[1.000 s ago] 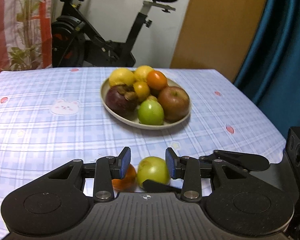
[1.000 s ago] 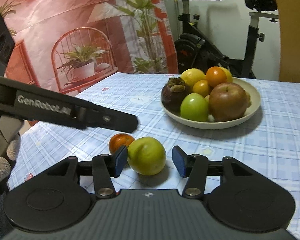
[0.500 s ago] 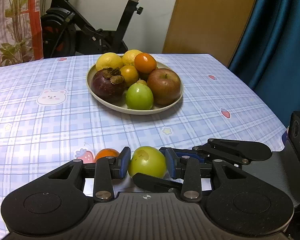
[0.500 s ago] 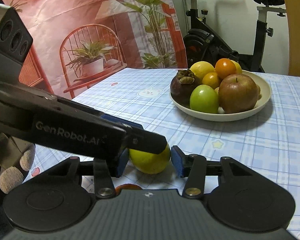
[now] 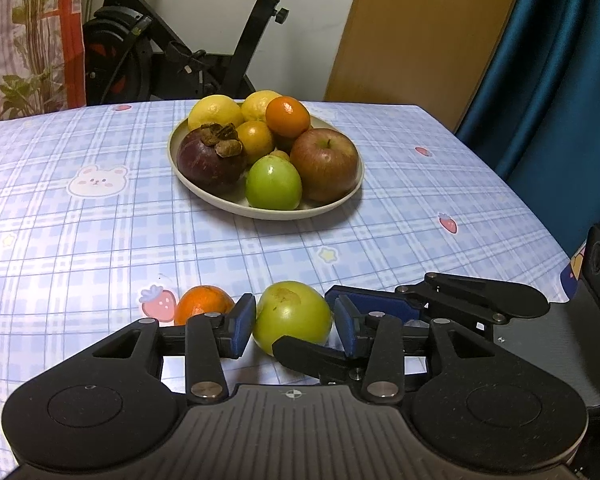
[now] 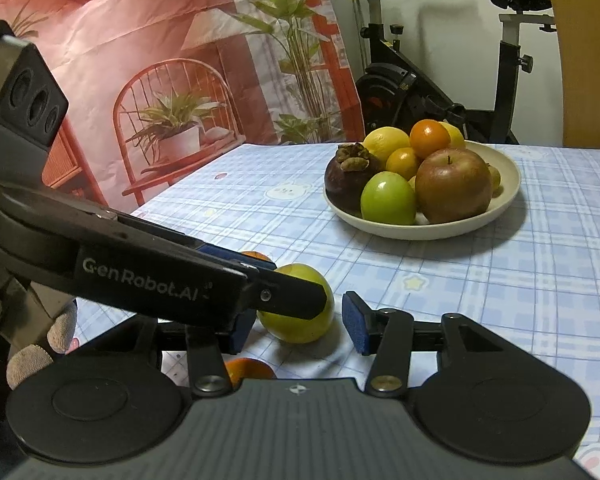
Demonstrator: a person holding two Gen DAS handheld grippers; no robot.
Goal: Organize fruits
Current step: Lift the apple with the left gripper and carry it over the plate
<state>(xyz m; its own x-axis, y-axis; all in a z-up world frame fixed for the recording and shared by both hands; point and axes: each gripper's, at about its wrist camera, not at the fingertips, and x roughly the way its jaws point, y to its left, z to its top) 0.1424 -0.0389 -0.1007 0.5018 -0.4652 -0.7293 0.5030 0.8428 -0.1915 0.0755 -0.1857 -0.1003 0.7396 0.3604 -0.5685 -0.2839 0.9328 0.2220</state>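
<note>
a: where was the loose round green fruit [image 5: 293, 316] sitting?

b: on the blue checked worktop [image 5: 100, 232], near its front edge and well apart from the shallow cream plate [image 5: 342, 196] heaped with lemons, oranges, a red apple and a dark mangosteen. a small orange tangerine [image 5: 202, 309] lay just beside it, on its left in the left wrist view

a: and the left tongs [image 5: 294, 327]?

b: straddling the green fruit, blue pads on either side. their jaws had just been opening a little. the left pad looked as good as touching the skin, the right one stood off with a sliver of gap, so i judged it not gripped

a: the right tongs [image 6: 300, 326]?

b: also around that same fruit, coming in from the other side. jaws had just opened a touch, and the right pad was clearly apart from it; the left tongs' finger crossed in front and hid the other pad

a: why both on one fruit?

b: my guess is one was yielding it to the other, or steadying it so it wouldn't roll. the fruit belonged on the plate with the rest; crowded fingers risked nudging the tangerine away
</note>
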